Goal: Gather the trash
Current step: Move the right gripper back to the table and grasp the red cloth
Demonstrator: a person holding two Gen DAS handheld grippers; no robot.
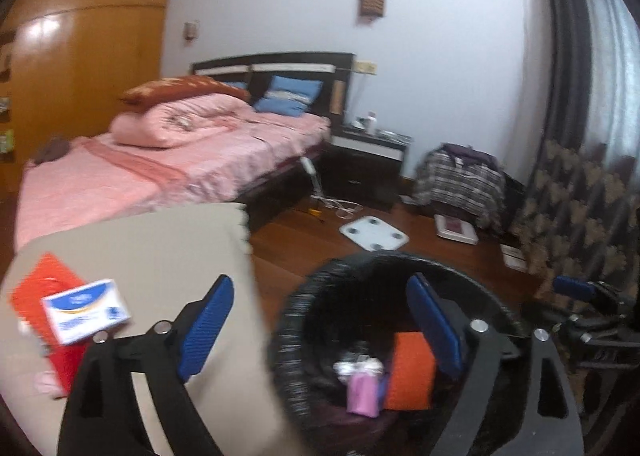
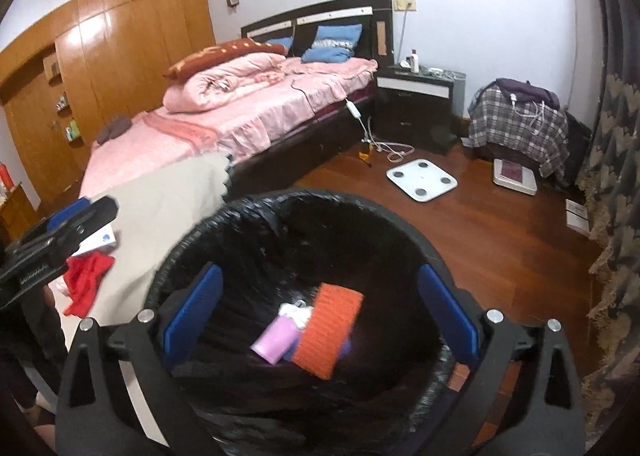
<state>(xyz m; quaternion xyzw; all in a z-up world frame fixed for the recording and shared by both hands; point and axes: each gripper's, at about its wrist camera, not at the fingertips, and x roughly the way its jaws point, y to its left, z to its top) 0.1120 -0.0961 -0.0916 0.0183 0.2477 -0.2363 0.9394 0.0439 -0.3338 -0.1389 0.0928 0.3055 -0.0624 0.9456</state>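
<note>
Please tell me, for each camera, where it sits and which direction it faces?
Left wrist: on the left gripper, open, facing the beige table and trash bin; right gripper shows at right.
Right wrist: on the right gripper, open above the trash bin; left gripper shows at left.
Shared: bin, orange sponge, bed, white scale.

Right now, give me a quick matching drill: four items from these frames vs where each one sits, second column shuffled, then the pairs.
Items:
1. orange sponge
2. white-and-blue box
3. white scale
4. folded pink quilt

Places:
A. on the wood floor, near the nightstand
B. on the bed
C. inside the black-lined trash bin
D. on the beige-covered table, over the red bag

Pairs: 1-C, 2-D, 3-A, 4-B
</note>
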